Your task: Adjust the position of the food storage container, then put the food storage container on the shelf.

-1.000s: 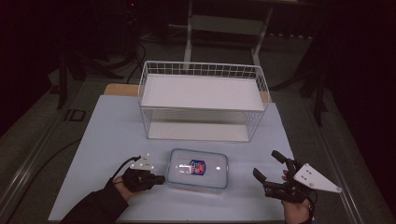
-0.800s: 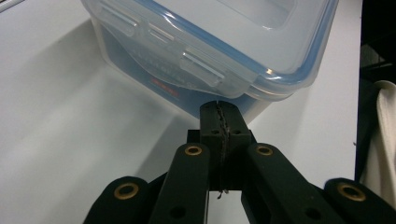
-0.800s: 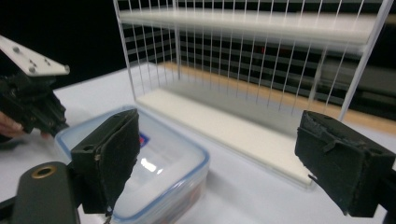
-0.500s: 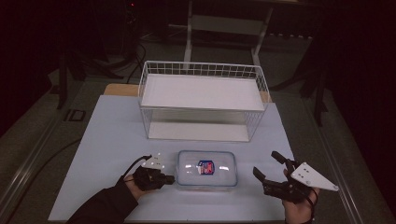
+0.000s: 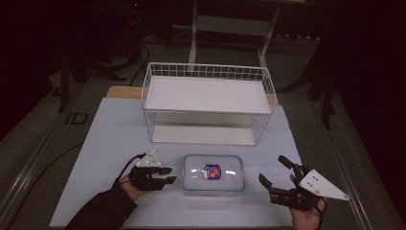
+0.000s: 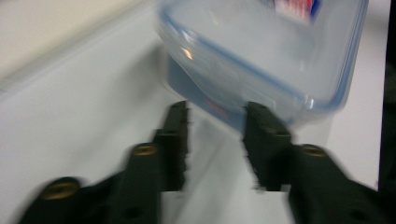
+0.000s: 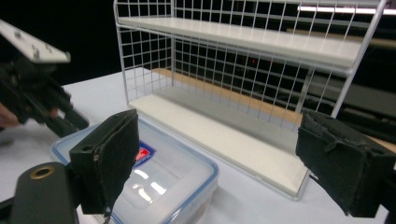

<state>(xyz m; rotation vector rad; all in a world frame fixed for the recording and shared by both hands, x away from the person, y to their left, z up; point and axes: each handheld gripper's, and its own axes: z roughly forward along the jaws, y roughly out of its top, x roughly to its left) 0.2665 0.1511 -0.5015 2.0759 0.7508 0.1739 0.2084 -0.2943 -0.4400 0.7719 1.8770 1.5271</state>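
A clear plastic box (image 5: 213, 173) with a blue-rimmed lid and a red and blue label lies flat on the table's near middle. My left gripper (image 5: 168, 175) points at its left end from just beside it. Its jaws have just been opening and stand apart with nothing between them. In the left gripper view the gripper (image 6: 217, 112) has the blurred box (image 6: 261, 51) right beyond its tips. My right gripper (image 5: 272, 168) rests to the right of the box, open wide and empty. The right gripper view looks between its pads (image 7: 109, 161) at the box (image 7: 163, 177).
A white wire rack (image 5: 207, 96) with one upper shelf stands behind the box, its open front facing me. A pale mat (image 5: 110, 139) covers the table, with bare room to the left. The left gripper (image 7: 39, 100) also appears at the left of the right gripper view.
The box has slid a little to the right. My left gripper followed it shut, then drew back slightly, lifted and opened its jaws. The right gripper has kept still.
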